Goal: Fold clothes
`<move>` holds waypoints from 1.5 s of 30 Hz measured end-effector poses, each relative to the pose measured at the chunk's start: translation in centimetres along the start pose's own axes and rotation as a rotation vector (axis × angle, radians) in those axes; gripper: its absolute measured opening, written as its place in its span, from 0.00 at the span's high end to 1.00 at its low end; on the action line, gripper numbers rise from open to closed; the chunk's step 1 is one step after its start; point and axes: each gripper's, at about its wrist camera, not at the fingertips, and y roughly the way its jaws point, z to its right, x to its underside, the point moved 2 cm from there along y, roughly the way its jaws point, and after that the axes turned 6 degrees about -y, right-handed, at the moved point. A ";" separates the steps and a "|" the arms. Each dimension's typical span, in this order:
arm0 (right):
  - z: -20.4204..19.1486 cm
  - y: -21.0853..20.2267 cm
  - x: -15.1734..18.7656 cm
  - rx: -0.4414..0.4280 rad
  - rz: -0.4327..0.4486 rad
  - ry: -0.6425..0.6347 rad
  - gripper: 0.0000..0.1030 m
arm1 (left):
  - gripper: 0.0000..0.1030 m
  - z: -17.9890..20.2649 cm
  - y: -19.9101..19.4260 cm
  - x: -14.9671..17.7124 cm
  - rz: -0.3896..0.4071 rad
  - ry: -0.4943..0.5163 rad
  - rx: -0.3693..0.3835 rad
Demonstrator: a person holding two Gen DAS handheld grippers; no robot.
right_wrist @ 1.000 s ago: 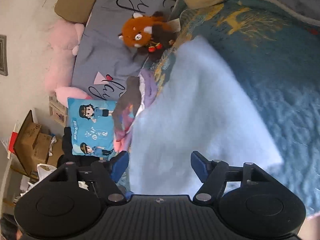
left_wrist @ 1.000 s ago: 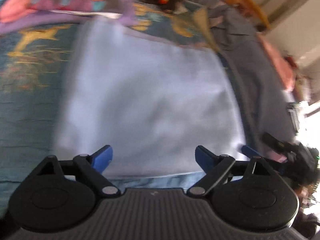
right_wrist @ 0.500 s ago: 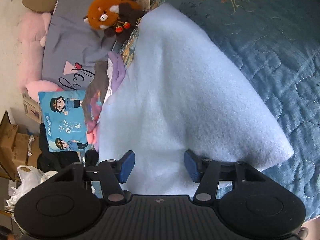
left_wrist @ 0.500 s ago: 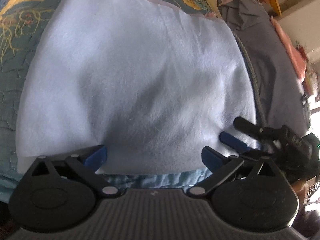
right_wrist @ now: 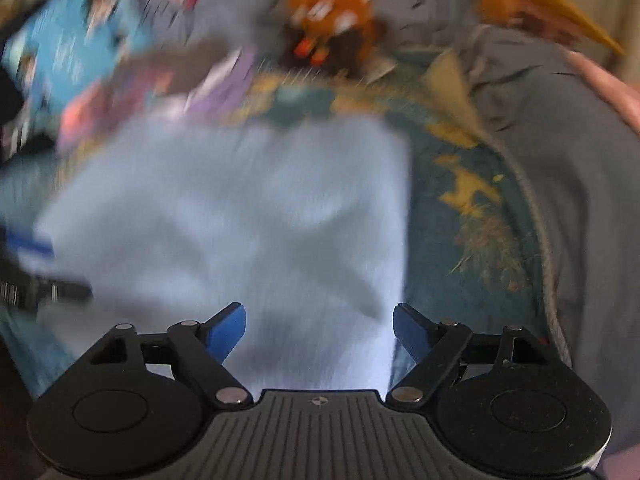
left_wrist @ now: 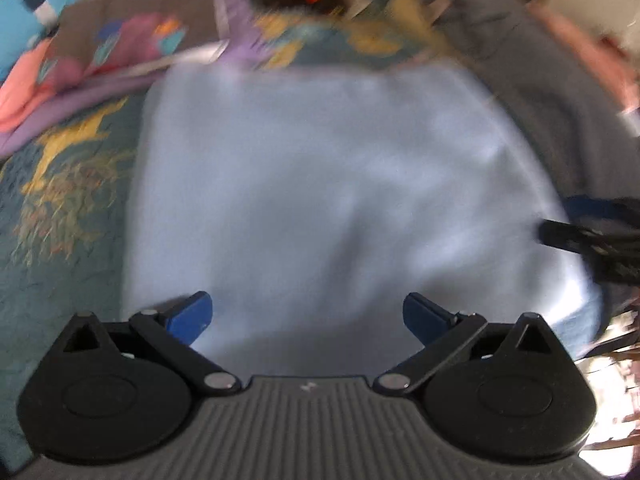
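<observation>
A: The teal quilted bedspread with yellow deer print (left_wrist: 60,208) carries everything here; where does the garment sit on it?

B: The pale blue fleece garment, a soft rectangular slab (left_wrist: 332,200), lies flat on the spread, directly ahead of both tools. In the left wrist view it fills the middle, its near edge running across just beyond the blue fingertips. The right wrist view shows it (right_wrist: 248,232) ahead and to the left, its right edge a straight line running away from the camera.

A: Which tool is nearer?

B: Both hover at the near edge. The left gripper (left_wrist: 308,316) faces the garment's middle; the right gripper (right_wrist: 319,330) sits by its right near corner, and it also shows at the right rim of the left view (left_wrist: 592,236).

A: Jaws?

B: Both pairs stand wide apart with no cloth between the pads.

A: And its look?

B: Smooth, thick, few wrinkles, seemingly doubled over already, though motion blur hides any layered edges. Whether another fold is due or it is finished cannot be settled.

A: Behind it?

B: A blurred pile of pink and purple clothes (left_wrist: 80,76) and an orange plush toy (right_wrist: 332,12).
</observation>
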 end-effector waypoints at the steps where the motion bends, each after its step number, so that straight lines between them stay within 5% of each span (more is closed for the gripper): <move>1: -0.2 0.5 0.3 0.002 -0.015 -0.014 0.08 | 0.00 0.0 0.5 0.6 -0.015 0.020 -0.021; 5: -0.6 2.2 1.4 0.004 -0.066 -0.049 0.02 | 0.00 0.7 0.6 2.1 0.034 0.067 -0.067; 10: 0.0 -0.1 0.3 0.035 -0.045 -0.042 0.08 | 0.00 0.6 0.3 1.6 0.040 0.049 -0.057; 15: -0.1 -3.9 -1.9 0.032 0.180 -0.133 0.02 | 0.00 0.2 -0.9 -1.0 0.099 0.054 -0.006; 19: -2.2 -2.5 -3.5 -0.012 0.312 -0.376 0.01 | 0.00 -0.1 -1.8 -3.1 0.147 0.058 0.036; 23: -2.0 1.6 -4.8 -0.112 0.253 -0.468 0.01 | 0.00 -0.4 -2.8 -5.2 0.194 0.062 0.077; 28: -0.6 5.9 -4.7 -0.238 0.106 -0.468 0.00 | 0.00 -1.4 -0.1 -6.5 0.213 0.245 0.109; 34: -0.4 6.5 -4.0 -0.267 0.115 -0.469 0.00 | 0.00 -1.9 3.0 -4.9 0.162 0.457 0.152; 40: -0.2 5.3 -5.5 -0.274 0.128 -0.538 0.02 | 0.00 -2.9 2.4 -5.3 0.156 0.464 0.196; 45: 1.1 4.1 -9.1 -0.262 0.221 -0.522 0.01 | 0.00 -3.0 0.4 -8.2 0.185 0.468 0.282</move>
